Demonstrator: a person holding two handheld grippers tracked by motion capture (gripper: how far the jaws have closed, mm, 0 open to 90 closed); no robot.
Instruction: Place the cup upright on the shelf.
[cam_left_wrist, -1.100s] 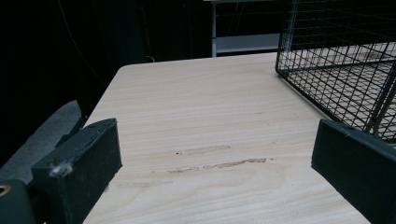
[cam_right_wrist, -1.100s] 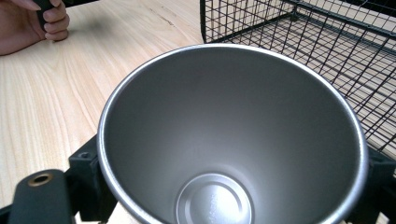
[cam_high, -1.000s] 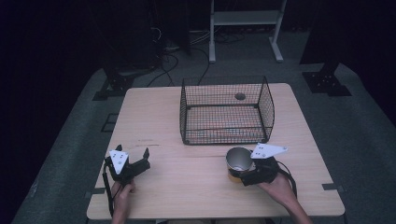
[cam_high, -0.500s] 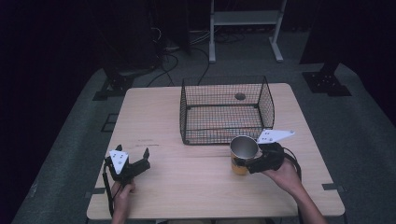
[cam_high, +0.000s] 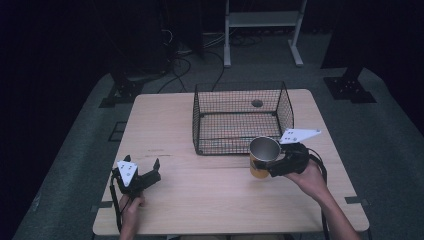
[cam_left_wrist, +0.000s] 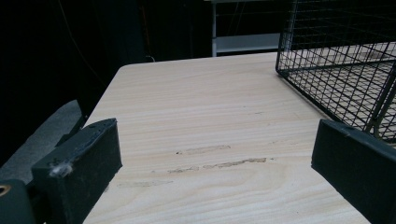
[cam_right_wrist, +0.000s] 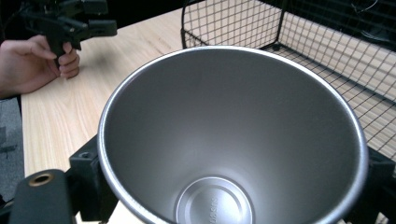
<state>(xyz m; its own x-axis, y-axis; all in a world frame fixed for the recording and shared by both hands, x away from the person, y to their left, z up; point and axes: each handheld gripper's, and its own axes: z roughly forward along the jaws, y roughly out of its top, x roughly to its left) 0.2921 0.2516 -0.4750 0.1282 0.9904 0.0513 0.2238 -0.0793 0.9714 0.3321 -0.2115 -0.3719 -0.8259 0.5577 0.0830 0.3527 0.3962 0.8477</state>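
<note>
Right tool pinches the cup upright just before the basket, probably bound inside. Left tool, jaws spread and empty, waits well left of the basket on the bench.

This looks like a lab or recording studio rather than a home. A plain wooden table stands alone on grey carpet, with black drapes or dark walls closing in all around. Loose cables trail over the floor behind it, beside black stand bases and the legs of a white metal frame. The light falls on the table alone; the rest stays dark.
</note>
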